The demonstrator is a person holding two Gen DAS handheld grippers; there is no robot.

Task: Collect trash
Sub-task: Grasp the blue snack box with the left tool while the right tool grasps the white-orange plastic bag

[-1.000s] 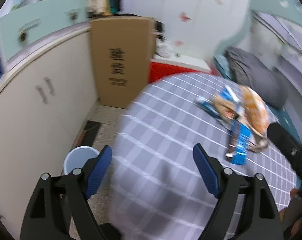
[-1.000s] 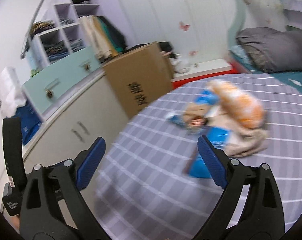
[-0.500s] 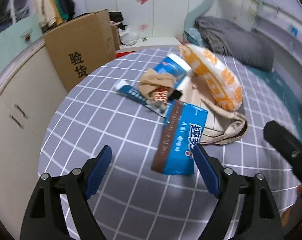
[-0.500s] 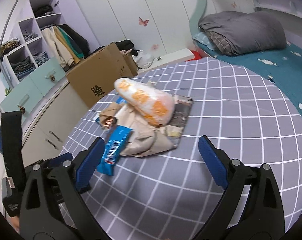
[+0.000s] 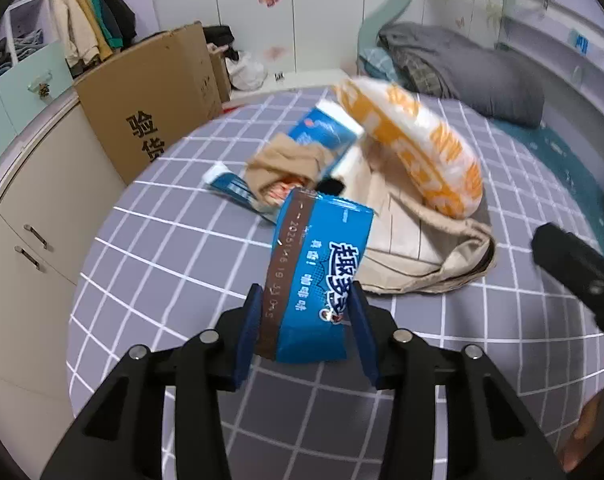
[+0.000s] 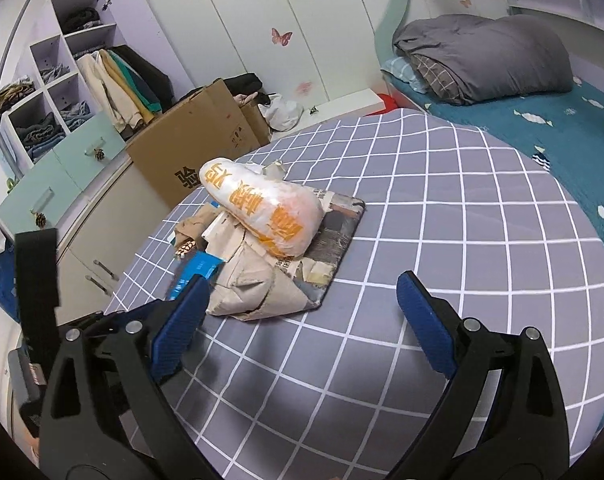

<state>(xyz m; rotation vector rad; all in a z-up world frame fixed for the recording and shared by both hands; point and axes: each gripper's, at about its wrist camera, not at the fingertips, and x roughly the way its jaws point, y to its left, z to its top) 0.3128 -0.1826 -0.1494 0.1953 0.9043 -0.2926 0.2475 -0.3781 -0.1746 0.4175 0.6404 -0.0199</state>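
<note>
Step in hand: first pick. Left gripper (image 5: 306, 322) has just been closing, and its pads now pinch the near end of the blue snack wrapper (image 5: 315, 276); the rest of the wrapper runs ahead of the tips toward the trash pile on the checked table (image 5: 174, 248). Right gripper (image 6: 302, 320) is spread wide and empty, with the crumpled paper bag (image 6: 254, 284) just ahead of its left finger and the orange-print bag (image 6: 262, 208) beyond it. Next, probably: lift the wrapper straight off the pile without dragging the paper. No bin in view.
</note>
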